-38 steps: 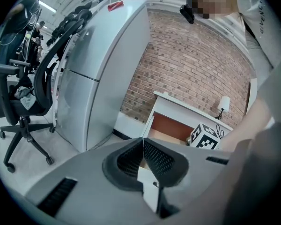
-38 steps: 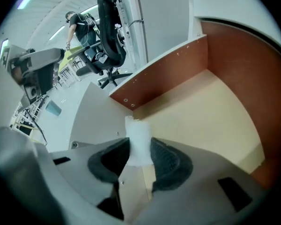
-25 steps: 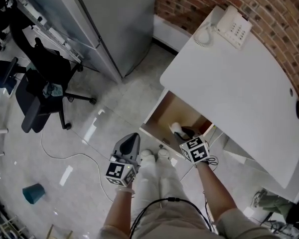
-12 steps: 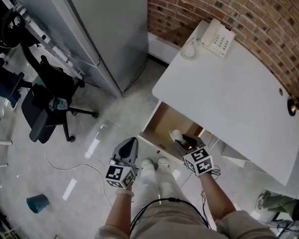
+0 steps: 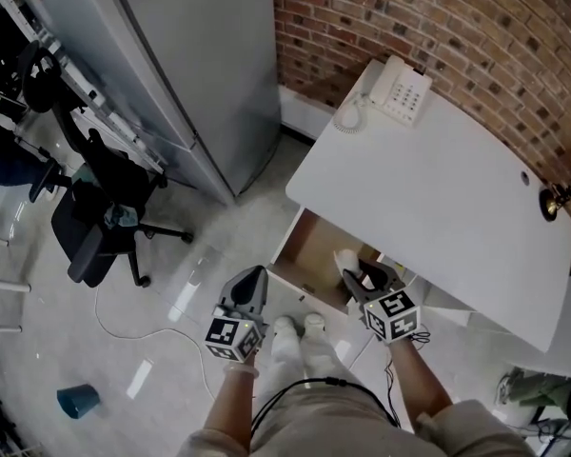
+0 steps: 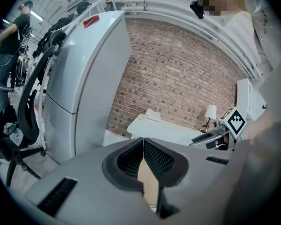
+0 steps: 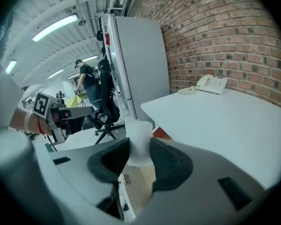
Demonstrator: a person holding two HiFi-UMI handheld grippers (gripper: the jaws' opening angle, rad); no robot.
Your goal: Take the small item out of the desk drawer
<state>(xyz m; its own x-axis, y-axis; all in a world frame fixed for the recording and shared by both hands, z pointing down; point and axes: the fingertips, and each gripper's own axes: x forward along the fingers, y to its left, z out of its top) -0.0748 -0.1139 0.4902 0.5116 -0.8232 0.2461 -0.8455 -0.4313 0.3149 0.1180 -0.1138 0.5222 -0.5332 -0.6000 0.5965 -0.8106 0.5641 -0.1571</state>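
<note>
The desk drawer (image 5: 312,243) stands pulled open under the white desk (image 5: 447,193), its wooden inside showing. My right gripper (image 5: 354,272) hangs over the drawer's front right part, shut on a small white fuzzy item (image 5: 345,260). In the right gripper view the item (image 7: 139,139) stands upright, pinched between the dark pads of the right gripper (image 7: 139,150) and sticking out above them. My left gripper (image 5: 249,287) is shut and empty, held over the floor left of the drawer front. In the left gripper view the left gripper (image 6: 143,146) has its jaws pressed together.
A white telephone (image 5: 397,91) sits at the desk's far corner and a small lamp (image 5: 557,198) at its right edge. A tall grey cabinet (image 5: 171,65) stands left of the desk against a brick wall. An office chair (image 5: 100,227), a floor cable (image 5: 143,336) and a teal cup (image 5: 79,400) lie to the left.
The head view has swung so more of the brick wall shows. My right gripper keeps its hold on the white item and has drifted slightly toward the drawer's right side. The left gripper barely moved.
</note>
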